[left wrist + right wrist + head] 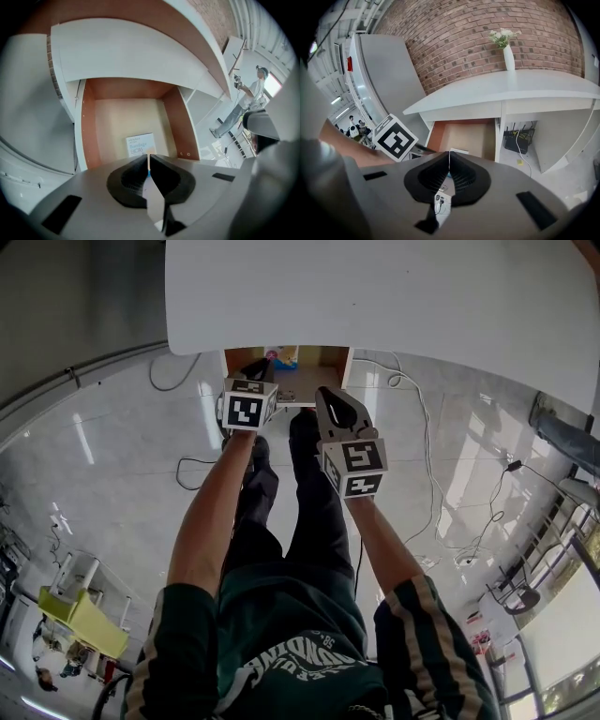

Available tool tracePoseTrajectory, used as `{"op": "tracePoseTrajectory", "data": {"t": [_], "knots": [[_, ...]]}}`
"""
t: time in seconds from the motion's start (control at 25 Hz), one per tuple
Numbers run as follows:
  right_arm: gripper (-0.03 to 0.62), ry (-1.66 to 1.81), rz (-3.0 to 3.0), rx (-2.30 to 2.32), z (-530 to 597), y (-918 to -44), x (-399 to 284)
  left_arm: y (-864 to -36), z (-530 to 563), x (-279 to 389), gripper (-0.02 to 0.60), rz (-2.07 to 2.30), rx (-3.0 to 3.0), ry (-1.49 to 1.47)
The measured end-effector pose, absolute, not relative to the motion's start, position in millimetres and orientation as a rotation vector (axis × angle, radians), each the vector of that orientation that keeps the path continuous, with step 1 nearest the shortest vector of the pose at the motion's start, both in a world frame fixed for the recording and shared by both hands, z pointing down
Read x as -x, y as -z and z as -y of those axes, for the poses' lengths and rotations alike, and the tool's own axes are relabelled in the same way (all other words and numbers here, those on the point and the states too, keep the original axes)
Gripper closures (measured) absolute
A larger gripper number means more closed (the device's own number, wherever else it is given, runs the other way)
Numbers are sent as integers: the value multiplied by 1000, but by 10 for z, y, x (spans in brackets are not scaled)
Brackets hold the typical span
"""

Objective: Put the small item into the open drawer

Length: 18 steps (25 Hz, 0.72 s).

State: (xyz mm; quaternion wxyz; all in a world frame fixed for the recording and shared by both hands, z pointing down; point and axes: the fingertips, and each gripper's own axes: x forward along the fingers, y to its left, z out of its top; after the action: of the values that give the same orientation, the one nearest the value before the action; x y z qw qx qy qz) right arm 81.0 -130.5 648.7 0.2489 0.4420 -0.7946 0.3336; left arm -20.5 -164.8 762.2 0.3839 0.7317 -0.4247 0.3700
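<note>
The small item, a flat white box, lies on the floor of the open drawer, near the front edge and about in the middle between the two brown side walls. Nothing touches it.

The left gripper hangs just above the front of the drawer. Its jaws are together, with only a thin line between the tips, and they hold nothing; the box lies beyond them, free. The right gripper is a bit further back, to the right of the left one. Its jaws are also pressed together and are empty.

In my judgement the placing itself is done, because the box rests inside and is not gripped. To finish well, the left gripper should be drawn up and back toward the person, so the tips do not push the box or knock the drawer front or the white desk top above it.

On the box the blue word "Bandage" can be read. A small line above it and some blue signs under it are too small to read with certainty.
</note>
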Motion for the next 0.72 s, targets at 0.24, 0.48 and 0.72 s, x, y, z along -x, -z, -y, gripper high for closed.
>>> {"op": "tracePoseTrajectory", "data": {"t": [0.24, 0.48, 0.72], "knots": [[569, -863, 2179, -1245, 1338, -6197, -736, -7277, 1545, 237, 560, 1050, -1944, -945], [569, -851, 2176, -1301, 1272, -5944, -753, -6869, 1342, 306, 560, 1022, -2032, -988], [569, -786, 2209, -1323, 1332, -5701, -723, -6510, 1302, 370, 561, 1031, -2119, -981]]}}
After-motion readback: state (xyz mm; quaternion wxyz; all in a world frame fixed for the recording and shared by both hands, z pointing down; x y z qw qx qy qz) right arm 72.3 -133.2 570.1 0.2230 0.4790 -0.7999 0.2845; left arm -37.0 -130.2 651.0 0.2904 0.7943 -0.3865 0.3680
